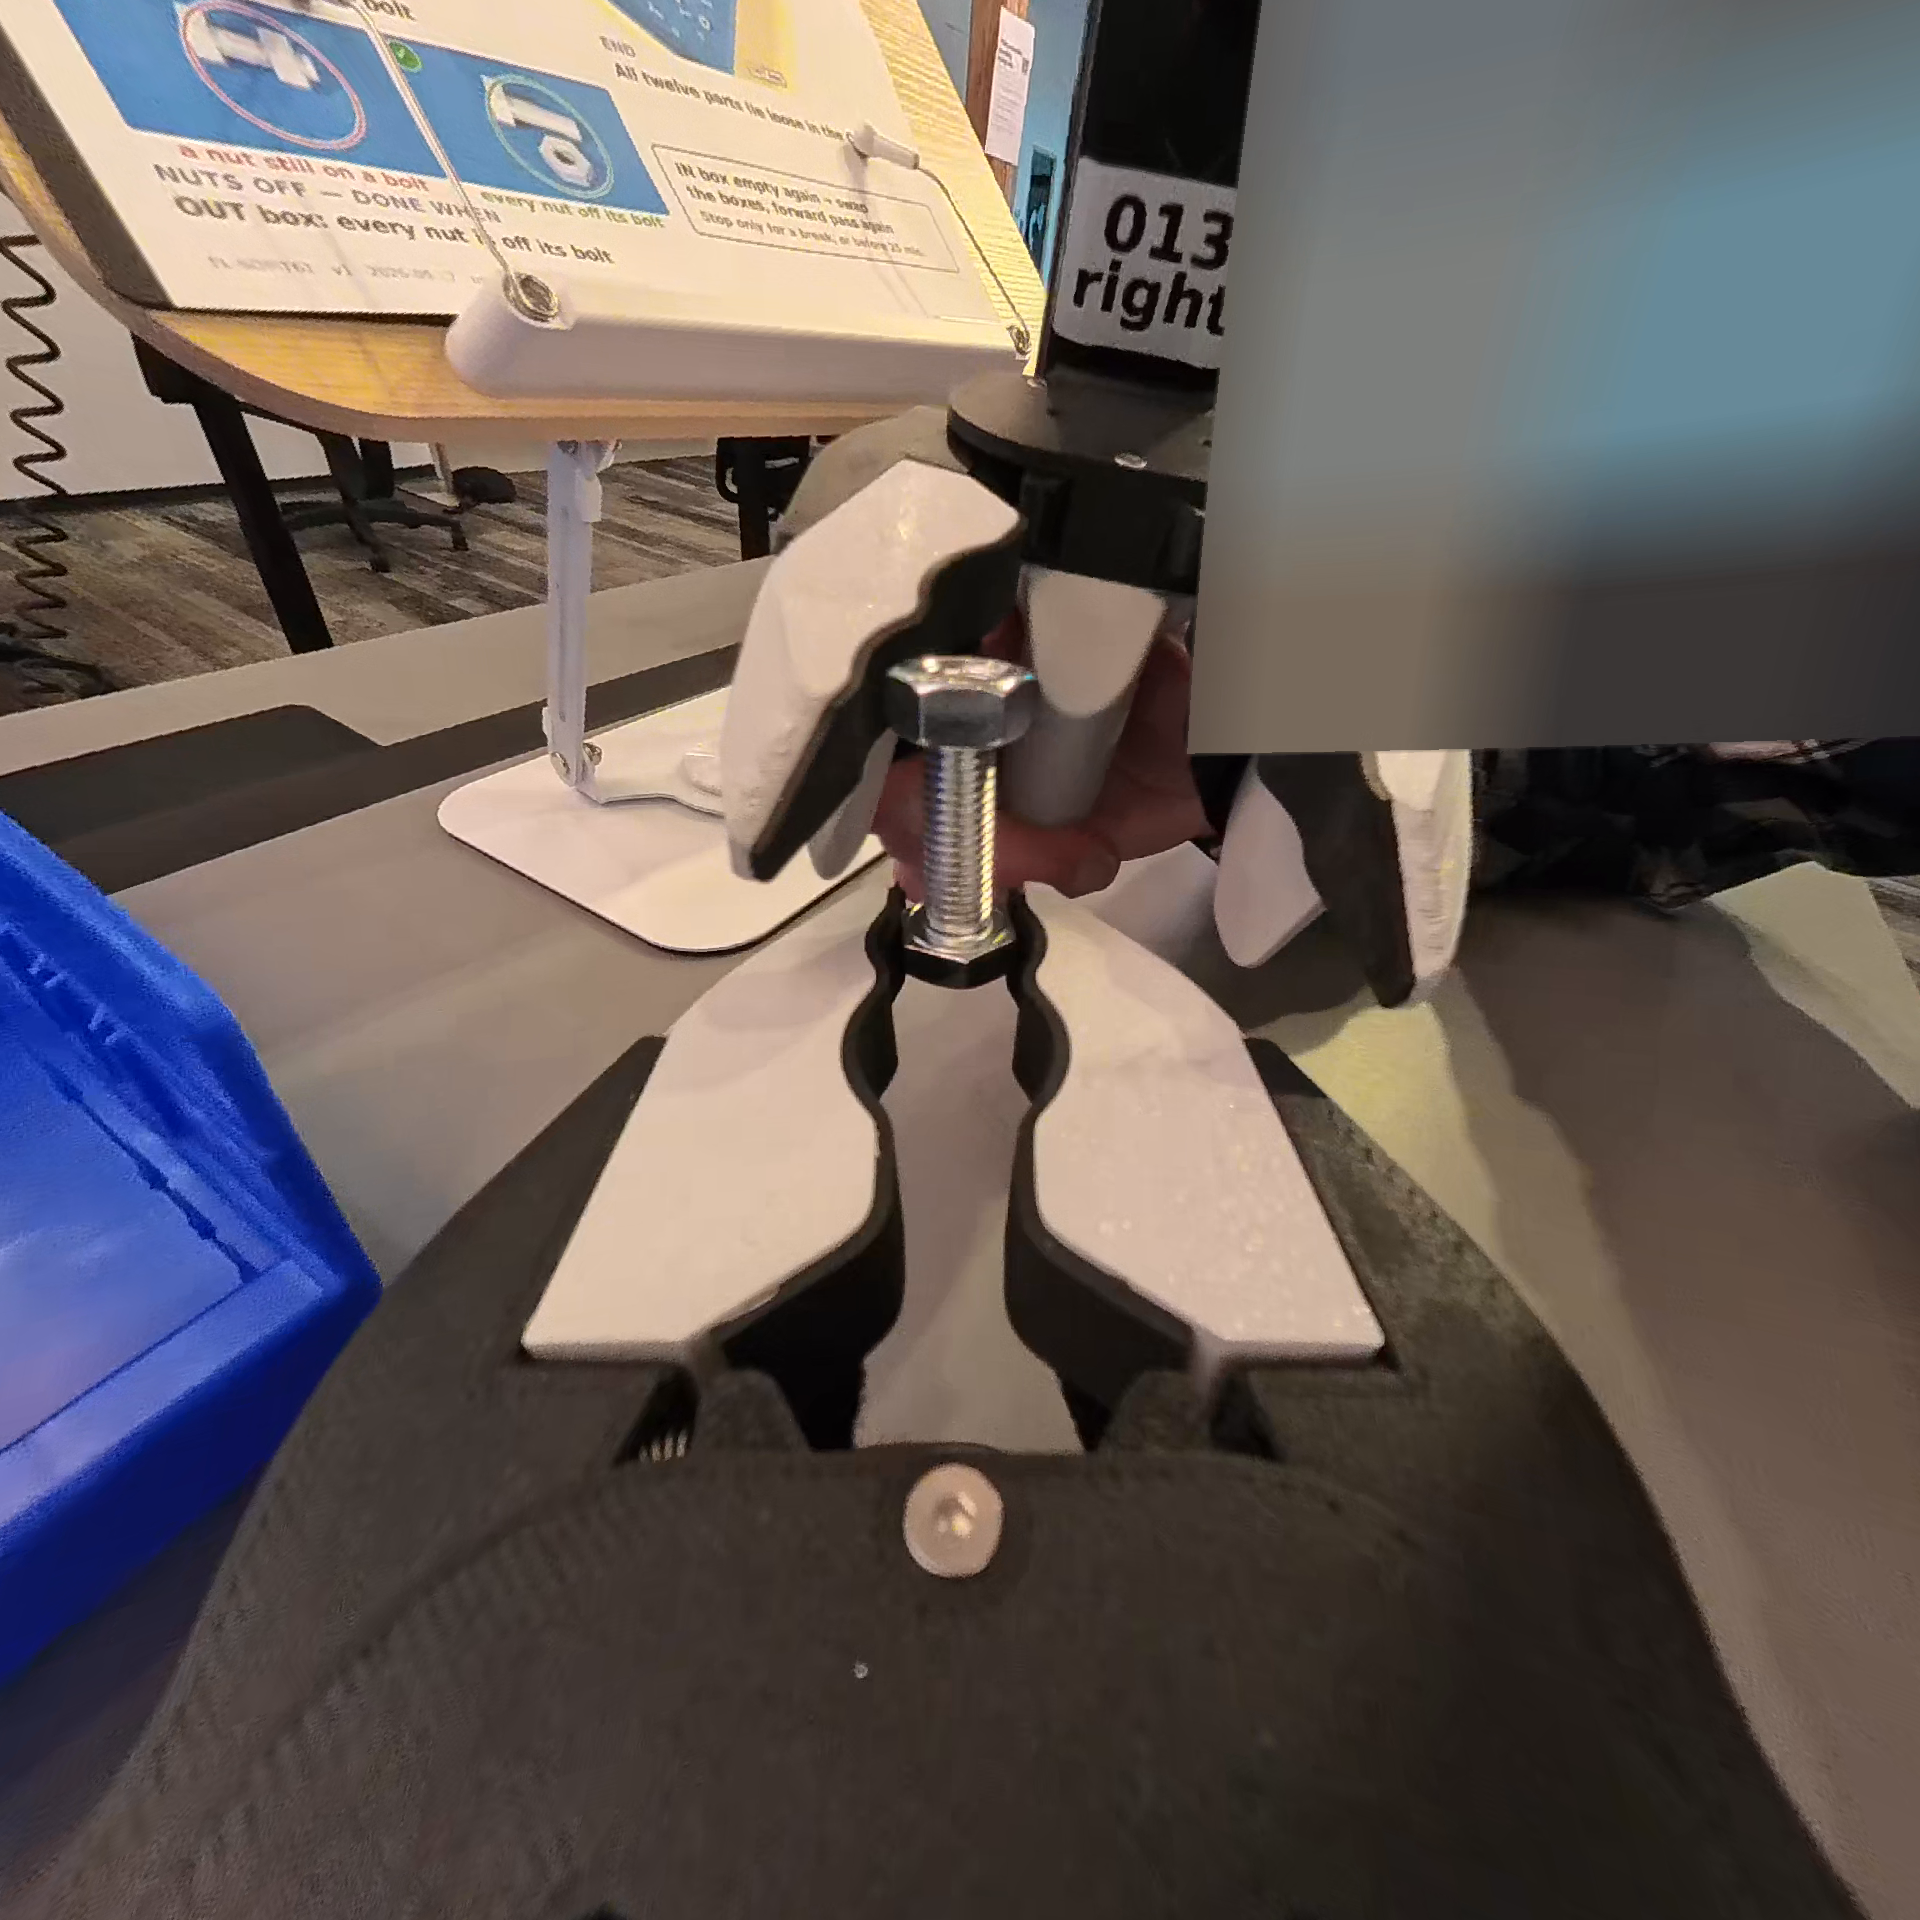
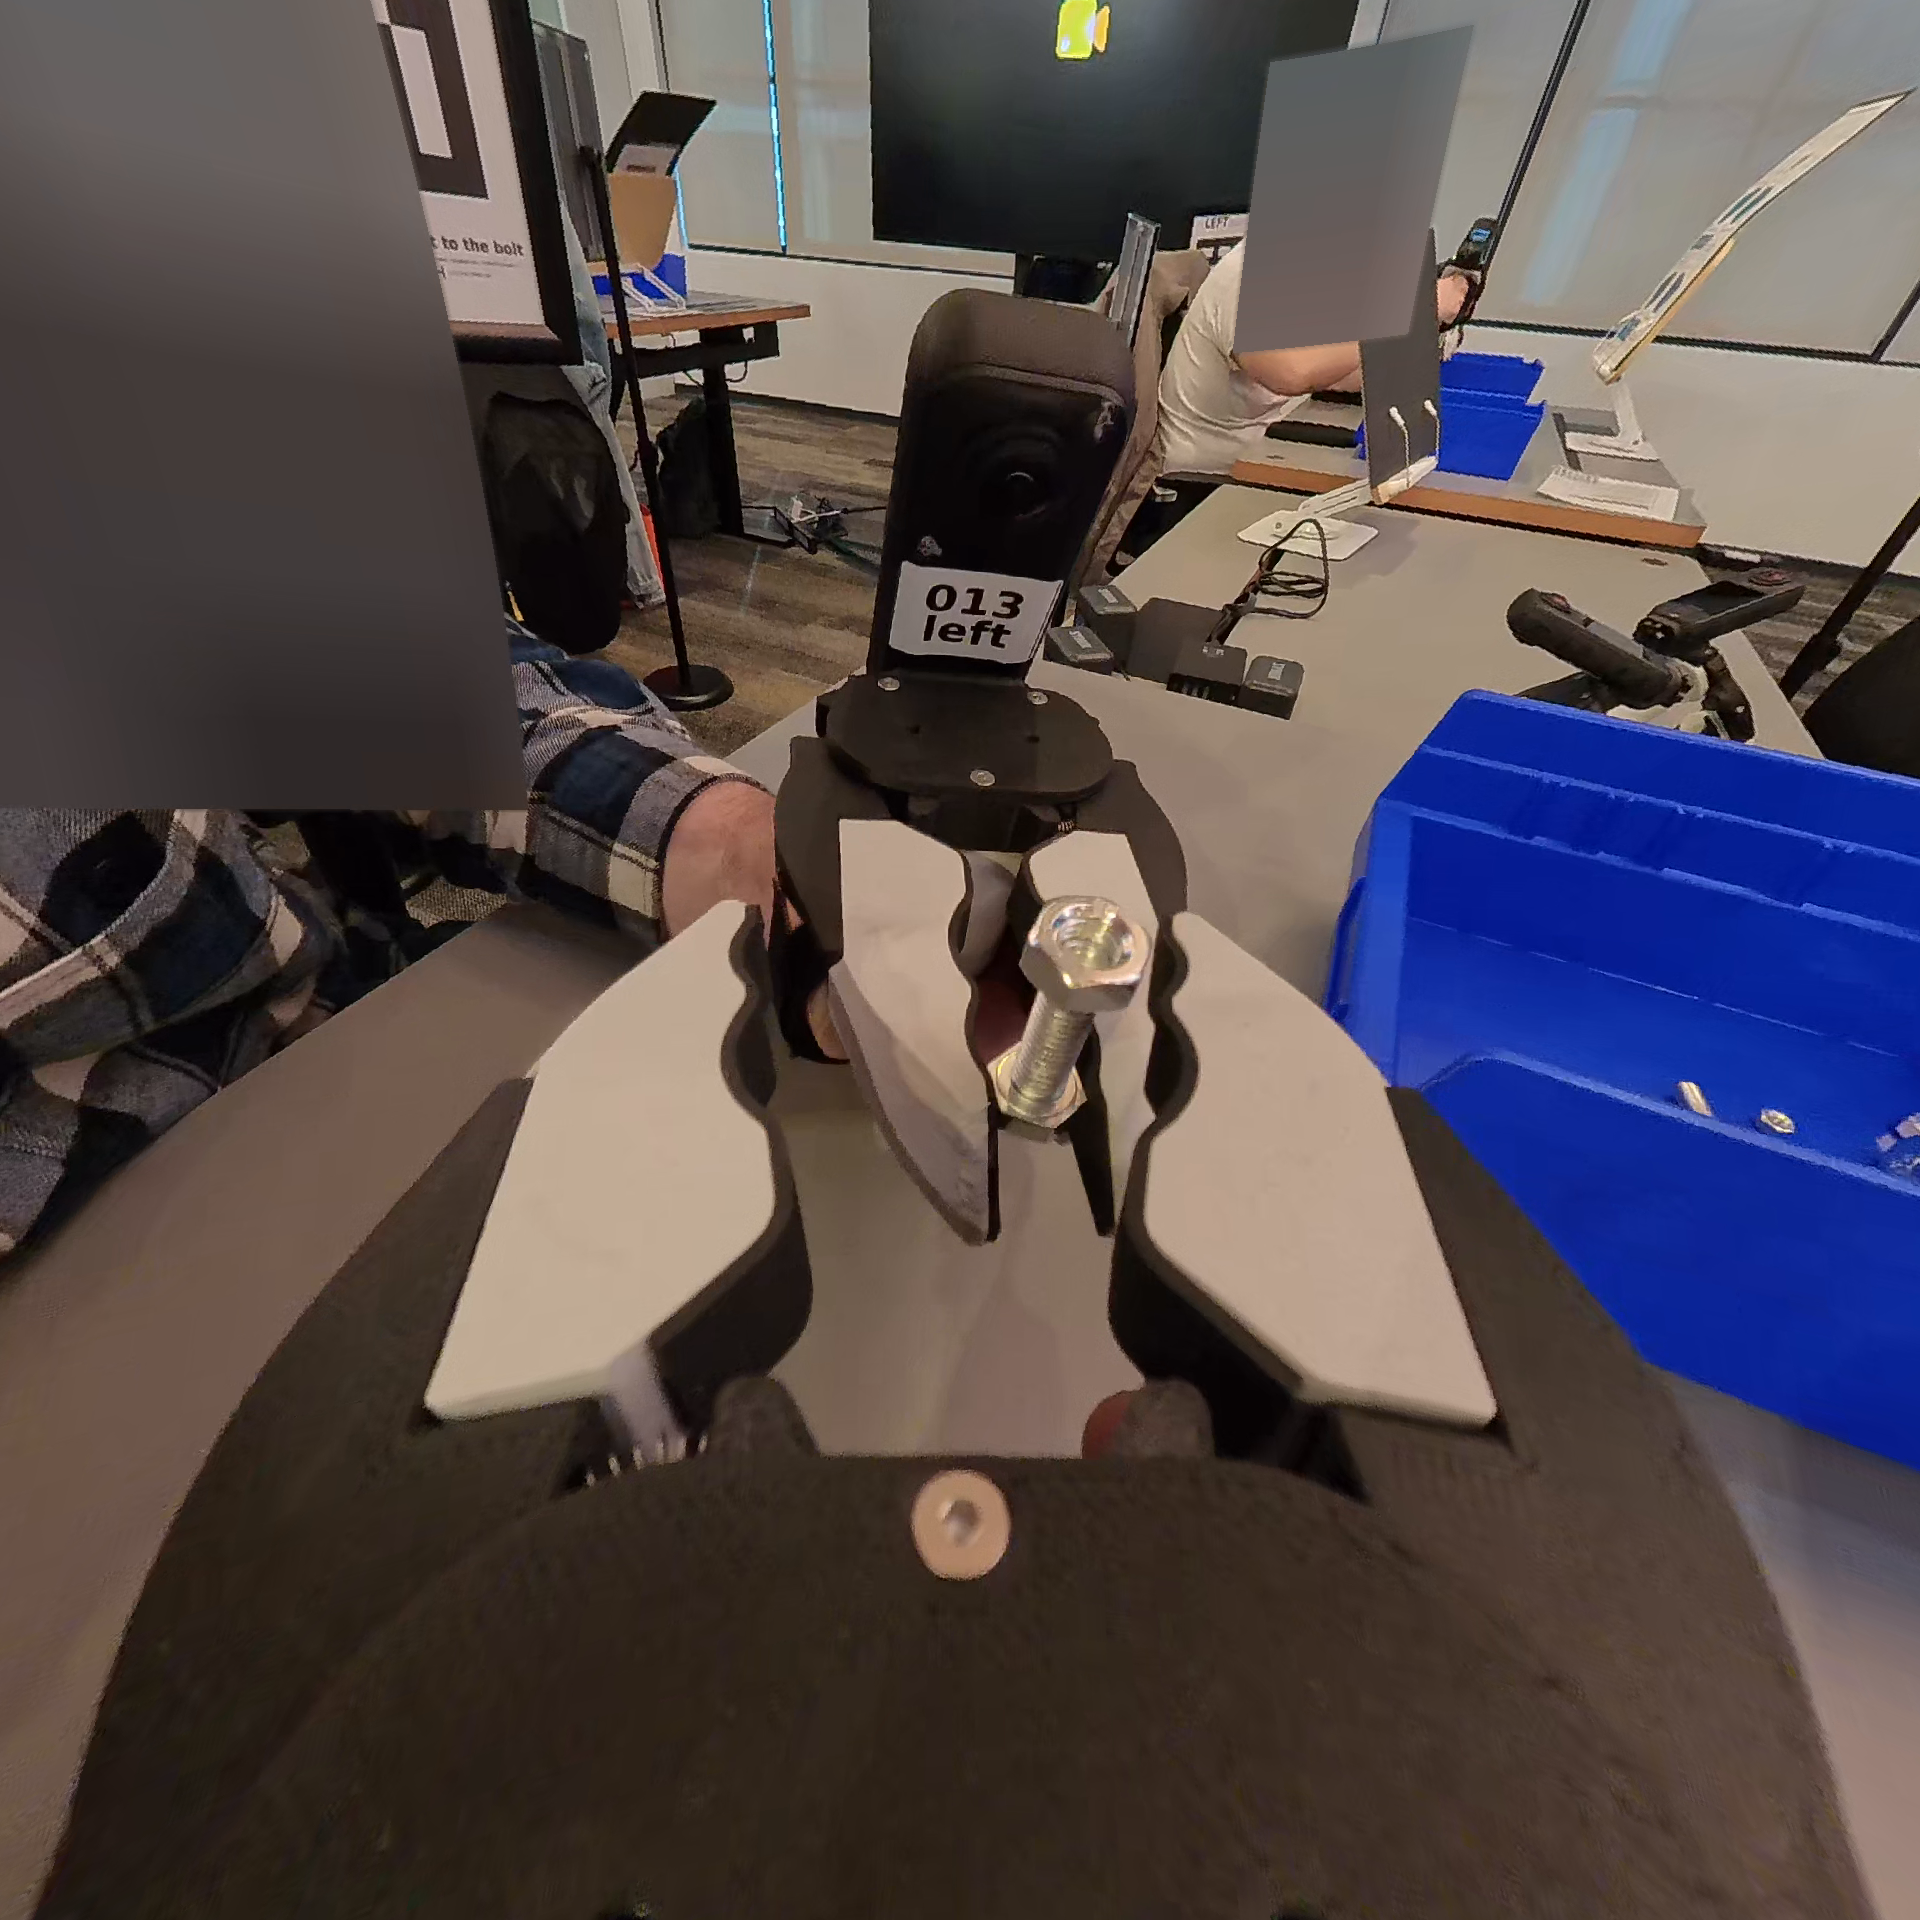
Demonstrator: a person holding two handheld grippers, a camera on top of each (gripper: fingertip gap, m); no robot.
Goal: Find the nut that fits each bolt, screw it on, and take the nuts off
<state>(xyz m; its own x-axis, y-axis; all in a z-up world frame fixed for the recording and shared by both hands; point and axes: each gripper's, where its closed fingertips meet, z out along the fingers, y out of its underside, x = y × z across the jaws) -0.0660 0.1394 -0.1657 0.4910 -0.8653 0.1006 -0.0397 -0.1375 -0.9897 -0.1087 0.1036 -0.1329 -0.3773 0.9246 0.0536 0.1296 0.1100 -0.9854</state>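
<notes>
A silver bolt (image 1: pixel 958 831) stands upright, held by its lower hex end between the tips of my left gripper (image 1: pixel 956 940), which is shut on it. A silver hex nut (image 1: pixel 961 704) sits on the bolt's top end, and its threaded hole shows in the right wrist view (image 2: pixel 1086 958). My right gripper (image 2: pixel 961 935) is open wide. The nut stands between its fingers, close to the right fingertip (image 2: pixel 1195 966), and the pads do not press on it. In the left wrist view the right gripper (image 1: pixel 1070 904) comes down from above and straddles the bolt. The left gripper also shows in the right wrist view (image 2: pixel 1039 1132).
A blue bin (image 2: pixel 1662 987) stands to the right and holds a few loose small parts (image 2: pixel 1771 1120). It also shows at the left of the left wrist view (image 1: pixel 156 1195). A white document stand (image 1: pixel 582 831) with an instruction sheet stands behind on the grey table (image 1: pixel 312 987). A plaid sleeve (image 2: pixel 582 769) is on the left. The left gripper's tips are roughly 5 centimeters from the right gripper's.
</notes>
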